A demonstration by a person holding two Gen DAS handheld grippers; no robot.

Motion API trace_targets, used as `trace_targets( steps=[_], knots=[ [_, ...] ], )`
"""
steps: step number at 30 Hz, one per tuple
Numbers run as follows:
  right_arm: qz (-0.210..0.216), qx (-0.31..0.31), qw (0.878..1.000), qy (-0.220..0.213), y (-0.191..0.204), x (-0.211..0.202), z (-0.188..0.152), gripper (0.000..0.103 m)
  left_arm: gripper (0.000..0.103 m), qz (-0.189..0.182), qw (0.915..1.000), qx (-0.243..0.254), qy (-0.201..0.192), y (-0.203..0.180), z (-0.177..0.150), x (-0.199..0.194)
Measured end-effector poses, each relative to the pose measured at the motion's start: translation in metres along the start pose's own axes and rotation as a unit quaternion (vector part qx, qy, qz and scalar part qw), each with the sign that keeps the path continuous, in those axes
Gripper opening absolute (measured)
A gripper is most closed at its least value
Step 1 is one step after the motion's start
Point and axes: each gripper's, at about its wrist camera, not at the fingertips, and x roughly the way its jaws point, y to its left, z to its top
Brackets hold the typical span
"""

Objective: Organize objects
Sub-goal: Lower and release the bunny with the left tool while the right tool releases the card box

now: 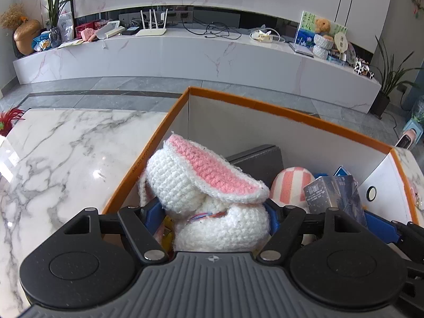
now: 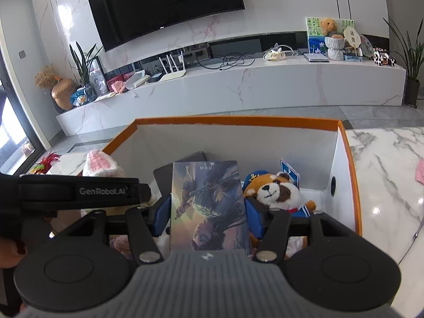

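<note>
My left gripper (image 1: 212, 213) is shut on a white crocheted bunny piece with a pink-lined ear (image 1: 209, 182), held over the left end of an orange-rimmed white box (image 1: 265, 106). My right gripper (image 2: 208, 209) is shut on a flat pack printed with dark fantasy art (image 2: 209, 201), held upright over the middle of the same box (image 2: 238, 120). That pack (image 1: 331, 193) also shows in the left wrist view. The left gripper's body (image 2: 79, 192) and the bunny piece (image 2: 102, 164) appear at the left of the right wrist view.
Inside the box lie a red panda plush (image 2: 275, 193), a blue tag (image 2: 290, 171), a dark grey flat case (image 1: 262, 159) and a pink-and-white striped round thing (image 1: 294, 185). The box stands on a marble table (image 1: 66, 153). A pink item (image 2: 420, 172) lies at the table's right.
</note>
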Motion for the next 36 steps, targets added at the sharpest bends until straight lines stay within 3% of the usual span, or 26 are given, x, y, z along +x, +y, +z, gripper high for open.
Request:
trace_targets(
  steps=[14, 36],
  knots=[
    [-0.027, -0.005, 0.999, 0.034, 0.001, 0.000, -0.002, 0.065, 0.091, 0.009, 0.9999, 0.011, 0.004, -0.004, -0.002, 0.001],
    [-0.023, -0.034, 0.999, 0.024, 0.013, -0.006, -0.005, 0.079, 0.091, 0.010, 0.9999, -0.004, -0.009, 0.000, -0.002, -0.008]
  ],
)
